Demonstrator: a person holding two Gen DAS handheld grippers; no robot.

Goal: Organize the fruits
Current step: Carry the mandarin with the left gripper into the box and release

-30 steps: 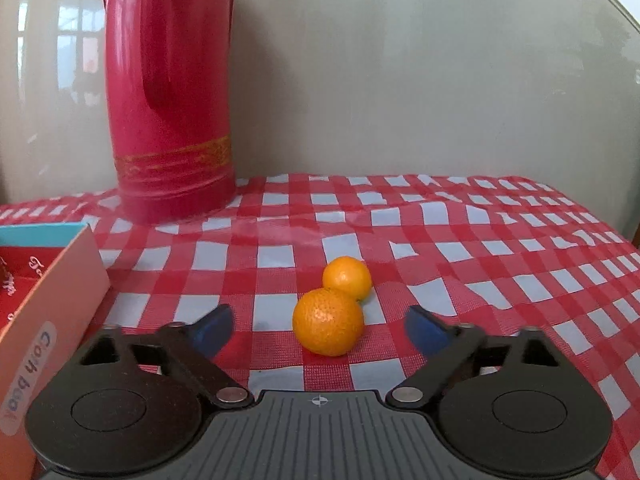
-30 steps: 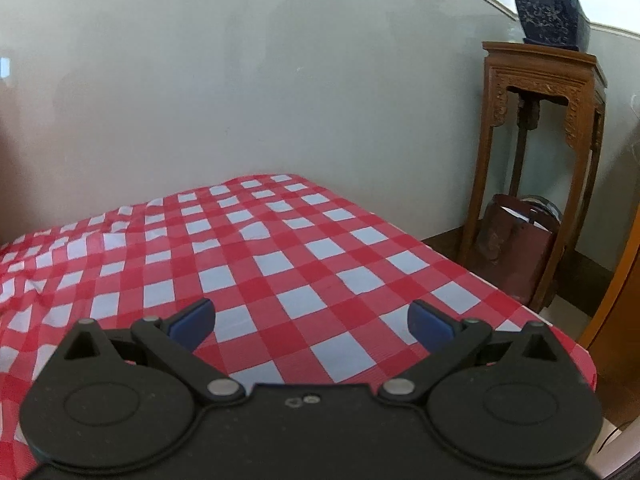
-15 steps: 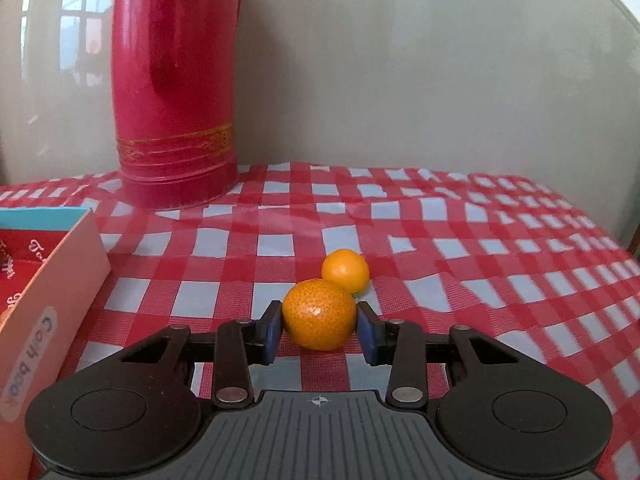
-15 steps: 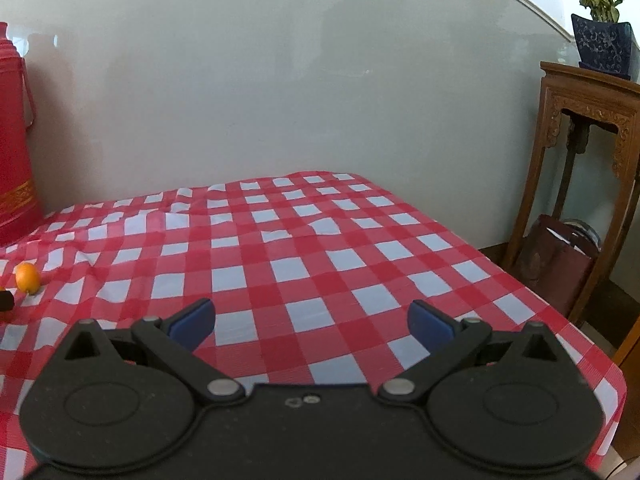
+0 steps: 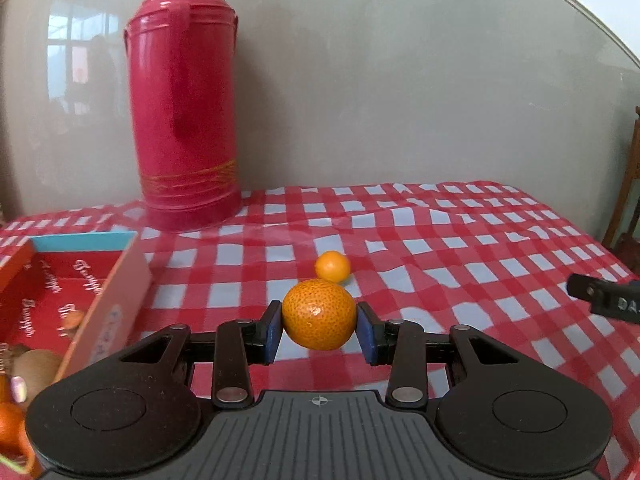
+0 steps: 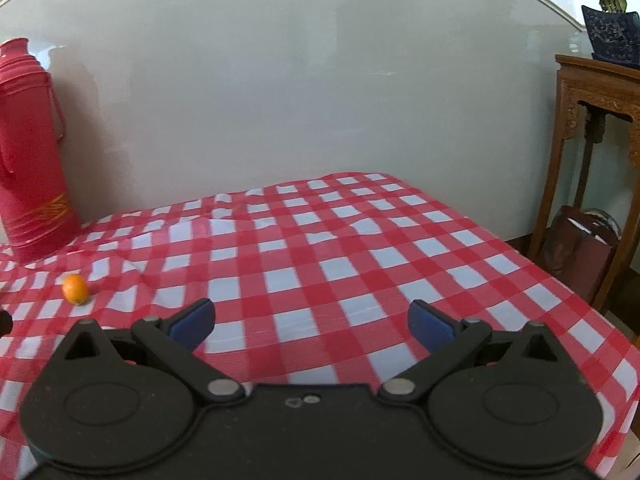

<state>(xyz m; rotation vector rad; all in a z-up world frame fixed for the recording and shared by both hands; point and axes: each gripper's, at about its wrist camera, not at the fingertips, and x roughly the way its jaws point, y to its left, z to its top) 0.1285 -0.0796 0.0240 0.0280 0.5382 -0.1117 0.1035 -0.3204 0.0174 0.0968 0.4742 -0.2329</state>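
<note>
Two oranges: big orange (image 5: 319, 315) pinched across its middle by left gripper (image 5: 320, 330); small orange (image 5: 332, 266) mid-table.
Handling: light, round, soft-skinned; squeeze gently.
Right gripper (image 6: 311, 322): wide, empty.

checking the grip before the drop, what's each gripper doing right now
left gripper: shut on the larger orange, clear of the cloth.
right gripper: open, nothing between its fingers.

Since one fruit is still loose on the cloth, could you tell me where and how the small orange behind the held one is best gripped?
Grip the small orange across its widest middle, coming from the near side, angled downward. It is round, sits free on the tablecloth, with open cloth either side for the fingers. The right gripper is open and empty.
</note>
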